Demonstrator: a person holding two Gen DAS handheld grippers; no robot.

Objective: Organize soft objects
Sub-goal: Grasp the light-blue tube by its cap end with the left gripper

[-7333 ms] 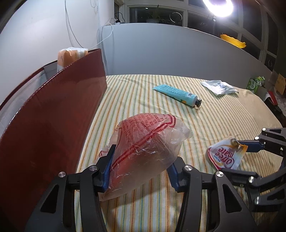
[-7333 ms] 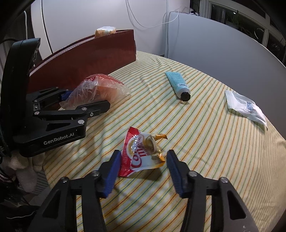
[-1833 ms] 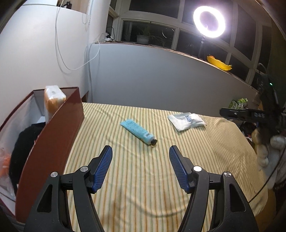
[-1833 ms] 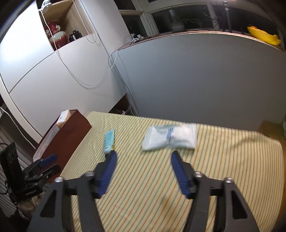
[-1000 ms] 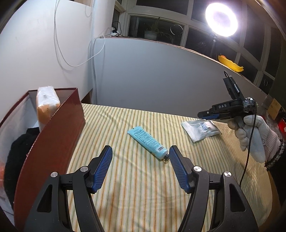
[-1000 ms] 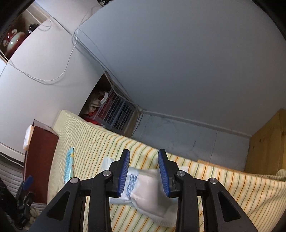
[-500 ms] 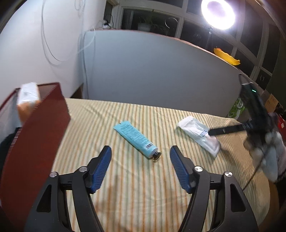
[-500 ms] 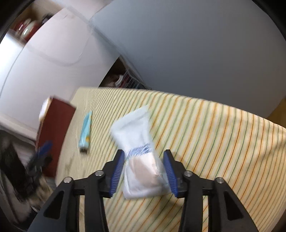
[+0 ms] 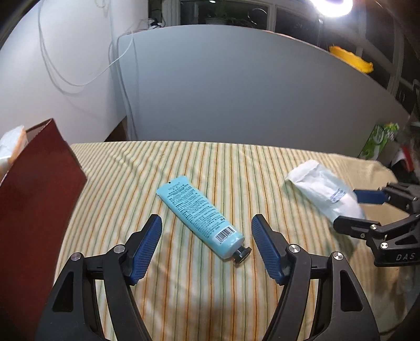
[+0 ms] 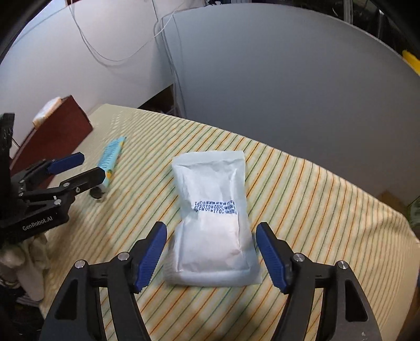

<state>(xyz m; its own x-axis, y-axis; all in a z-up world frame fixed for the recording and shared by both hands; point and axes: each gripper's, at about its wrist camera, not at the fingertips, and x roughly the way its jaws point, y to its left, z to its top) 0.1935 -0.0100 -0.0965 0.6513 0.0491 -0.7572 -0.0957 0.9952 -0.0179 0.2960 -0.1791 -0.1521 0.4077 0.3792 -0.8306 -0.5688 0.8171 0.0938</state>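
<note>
Left wrist view: we see our left hand-held gripper [image 9: 206, 236] spread wide, unclenched, astride the teal tube [image 9: 202, 209] on the striped tabletop [image 9: 236, 162] | right hand-held gripper [image 10: 211, 244] jaws opening, white pouch [image 10: 212, 223] between them, pads clear, flat on the cloth | maroon box [image 9: 36, 194] at far left.

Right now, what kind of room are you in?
Probably a room at home, at night: a striped cloth covers the surface, a ring light shines by dark windows, and cables hang on the wall.
</note>
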